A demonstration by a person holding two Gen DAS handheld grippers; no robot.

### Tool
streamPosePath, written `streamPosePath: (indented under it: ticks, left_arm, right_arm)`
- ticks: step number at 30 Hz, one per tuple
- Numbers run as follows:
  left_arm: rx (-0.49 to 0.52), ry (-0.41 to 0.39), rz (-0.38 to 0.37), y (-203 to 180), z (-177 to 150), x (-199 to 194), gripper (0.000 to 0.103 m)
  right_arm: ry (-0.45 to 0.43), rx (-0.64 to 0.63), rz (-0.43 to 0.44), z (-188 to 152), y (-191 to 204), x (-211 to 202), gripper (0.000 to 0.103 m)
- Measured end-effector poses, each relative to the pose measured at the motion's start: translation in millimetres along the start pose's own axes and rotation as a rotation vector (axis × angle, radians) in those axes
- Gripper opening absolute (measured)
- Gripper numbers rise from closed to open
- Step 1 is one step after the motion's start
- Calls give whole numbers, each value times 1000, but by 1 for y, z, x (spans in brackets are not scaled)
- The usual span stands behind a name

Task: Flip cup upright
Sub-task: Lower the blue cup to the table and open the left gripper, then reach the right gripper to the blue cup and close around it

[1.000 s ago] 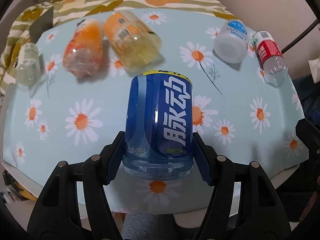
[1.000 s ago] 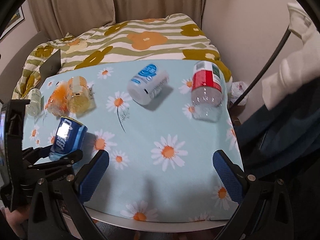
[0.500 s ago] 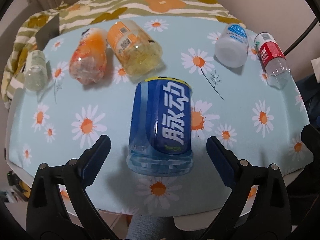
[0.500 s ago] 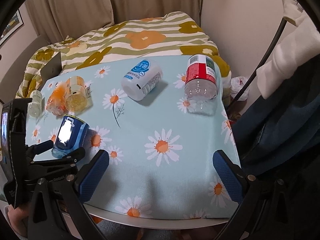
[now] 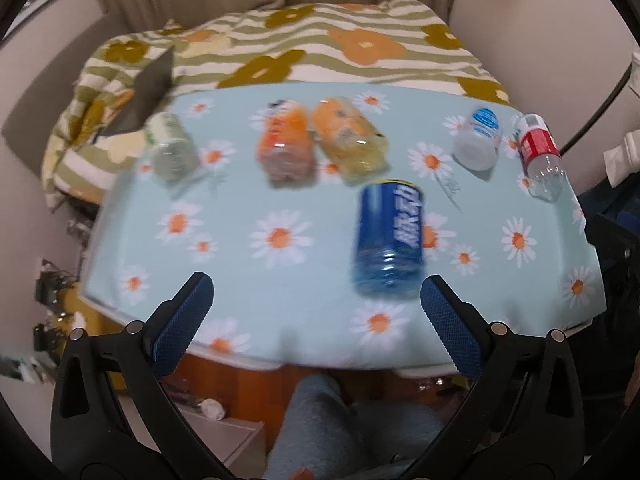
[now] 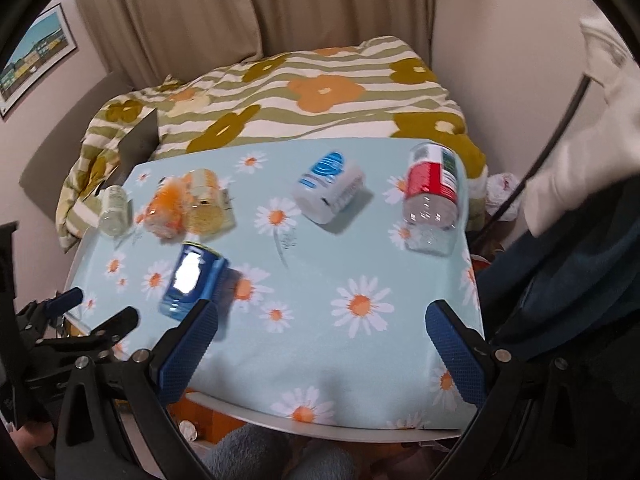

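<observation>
A blue cup (image 5: 390, 238) with white lettering stands on the daisy-print table (image 5: 240, 280) near its front edge, its open yellow rim at the top; it also shows in the right wrist view (image 6: 192, 284). My left gripper (image 5: 316, 320) is open and empty, pulled back off the table's front edge, the cup ahead and to the right. It shows at lower left in the right wrist view (image 6: 100, 312). My right gripper (image 6: 320, 344) is open and empty above the table's front right part.
Several cups lie on their sides behind: a green one (image 5: 172, 148), an orange one (image 5: 284, 148), a yellow one (image 5: 350, 140), a white-and-blue one (image 5: 478, 140) and a red-labelled clear one (image 5: 540, 158). A striped flowered blanket (image 5: 320, 48) lies beyond the table.
My left gripper let go of the blue cup, opened wide and drew back and left from it. The cup stays standing. The right gripper moved back slightly.
</observation>
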State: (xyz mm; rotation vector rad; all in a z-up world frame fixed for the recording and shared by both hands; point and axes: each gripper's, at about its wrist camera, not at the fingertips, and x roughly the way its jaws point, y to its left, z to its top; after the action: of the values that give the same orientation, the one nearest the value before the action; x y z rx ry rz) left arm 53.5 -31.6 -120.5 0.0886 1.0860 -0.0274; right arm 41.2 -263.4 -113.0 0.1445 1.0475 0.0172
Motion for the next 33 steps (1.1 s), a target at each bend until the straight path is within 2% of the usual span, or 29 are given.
streamPosePath:
  ticks: [4, 8, 15, 18, 19, 22, 27, 33]
  left_arm:
    - [-25, 9, -15, 27, -3, -8, 103]
    - [-2, 17, -38, 42, -2, 0, 103]
    - [82, 67, -90, 57, 2, 35, 103]
    - [97, 93, -112, 65, 1, 51, 103]
    - [96, 103, -125, 68, 1, 57, 103]
    - [95, 132, -147, 76, 2, 72, 103]
    - [103, 155, -156, 88, 6, 90, 103]
    - [87, 166, -181, 97, 11, 98, 103]
  right_arm:
    - [63, 4, 75, 13, 16, 2, 103]
    - [179, 39, 166, 25, 34, 25, 103]
    - [383, 72, 199, 45, 70, 87, 103]
    - [439, 109, 212, 51, 81, 112, 103]
    - [476, 135, 212, 54, 85, 128, 100]
    - [512, 149, 220, 56, 89, 142, 89]
    - [603, 199, 236, 58, 96, 167, 78]
    - [649, 204, 228, 61, 100, 185, 67]
